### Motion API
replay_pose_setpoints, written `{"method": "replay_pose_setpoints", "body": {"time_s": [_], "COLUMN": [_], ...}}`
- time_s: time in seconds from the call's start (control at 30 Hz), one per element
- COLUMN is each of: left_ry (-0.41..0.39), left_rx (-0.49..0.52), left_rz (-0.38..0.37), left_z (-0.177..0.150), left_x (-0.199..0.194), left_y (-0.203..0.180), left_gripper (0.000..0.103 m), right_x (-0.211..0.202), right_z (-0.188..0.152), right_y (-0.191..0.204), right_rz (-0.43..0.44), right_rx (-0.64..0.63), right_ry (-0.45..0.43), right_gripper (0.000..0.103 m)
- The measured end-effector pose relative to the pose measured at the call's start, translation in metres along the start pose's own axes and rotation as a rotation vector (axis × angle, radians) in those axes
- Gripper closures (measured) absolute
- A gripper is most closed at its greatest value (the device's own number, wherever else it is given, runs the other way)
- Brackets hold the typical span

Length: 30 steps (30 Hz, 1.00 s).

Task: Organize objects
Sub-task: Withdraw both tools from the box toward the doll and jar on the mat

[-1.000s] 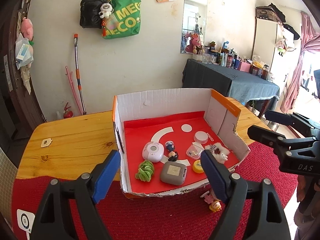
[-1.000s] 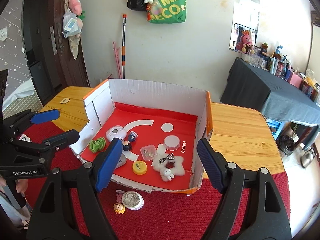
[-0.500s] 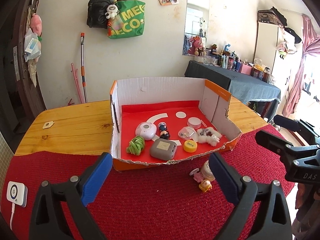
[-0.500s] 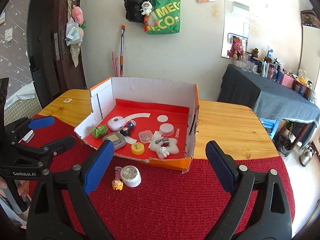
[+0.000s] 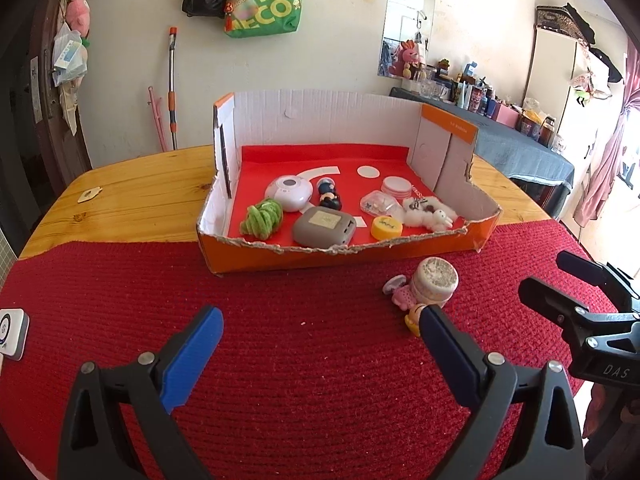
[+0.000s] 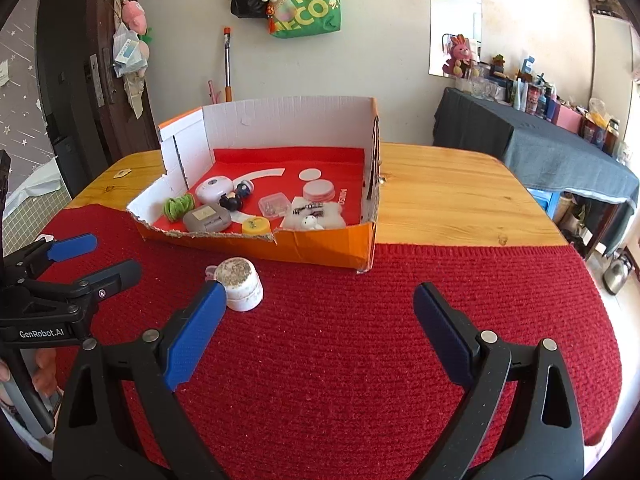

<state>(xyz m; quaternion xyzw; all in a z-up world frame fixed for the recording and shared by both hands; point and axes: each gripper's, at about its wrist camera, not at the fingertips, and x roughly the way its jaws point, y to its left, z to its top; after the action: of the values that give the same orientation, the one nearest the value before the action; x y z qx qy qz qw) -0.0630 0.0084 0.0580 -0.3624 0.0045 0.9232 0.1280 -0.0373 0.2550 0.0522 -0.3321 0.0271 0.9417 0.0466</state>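
Observation:
An open orange cardboard box (image 5: 448, 240) (image 6: 320, 246) with a red floor holds several small things: a green hair tie (image 5: 262, 218), a grey case (image 5: 324, 226), a white round device (image 5: 289, 193), a yellow cap (image 5: 386, 227), a white plush (image 5: 428, 214). Outside its front wall, a white jar (image 5: 435, 282) (image 6: 240, 284) and small figurines (image 5: 404, 298) lie on the red mat (image 5: 300, 360). My left gripper (image 5: 320, 340) is open and empty above the mat. My right gripper (image 6: 318, 320) is open and empty, with the jar by its left finger.
The mat covers the near part of a wooden table (image 6: 460, 200). A white device (image 5: 10, 332) lies at the mat's left edge. A small wooden tag (image 5: 90, 195) lies on the table. A dark-clothed side table (image 6: 540, 148) with bottles stands at the right.
Both grippers have drawn back from over the box toward the near edge of the mat and lowered. Both stay open. The box and objects have not moved.

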Motion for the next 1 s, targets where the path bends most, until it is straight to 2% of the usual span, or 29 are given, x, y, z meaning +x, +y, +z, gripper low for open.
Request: {"method": "replay_pose_setpoints", "body": {"time_s": [0.2,0.57,0.67,0.83,1.0], "left_ry": [0.049,0.116,0.135,0.161,0.144], "left_rx": [0.01,0.055,0.071,0.119,0.123], "left_rz": [-0.013,-0.045,-0.026,0.045,0.09], "left_z": [-0.008,-0.005,-0.002,0.0,0.001], "left_x": [0.011,0.032,0.042,0.055,0.051], "left_y": [-0.007,-0.032,-0.038,-0.041,-0.024], "left_gripper": [0.003,0.003,0.003,0.003,0.003], "right_x": [0.012,0.02,0.019,0.019,0.024], "right_z": [-0.012,-0.012,-0.012,-0.01,-0.008], "right_y": [-0.006,-0.026,-0.034,-0.044,-0.042], "right_rz": [0.009,-0.001,-0.002,-0.001,0.042], "right_rx": [0.015,0.046,0.06,0.075,0.073], "right_ry": [0.044,0.065,0.063,0.063,0.074], "right_gripper": [0.007,0.007,0.007,0.007,0.007]}}
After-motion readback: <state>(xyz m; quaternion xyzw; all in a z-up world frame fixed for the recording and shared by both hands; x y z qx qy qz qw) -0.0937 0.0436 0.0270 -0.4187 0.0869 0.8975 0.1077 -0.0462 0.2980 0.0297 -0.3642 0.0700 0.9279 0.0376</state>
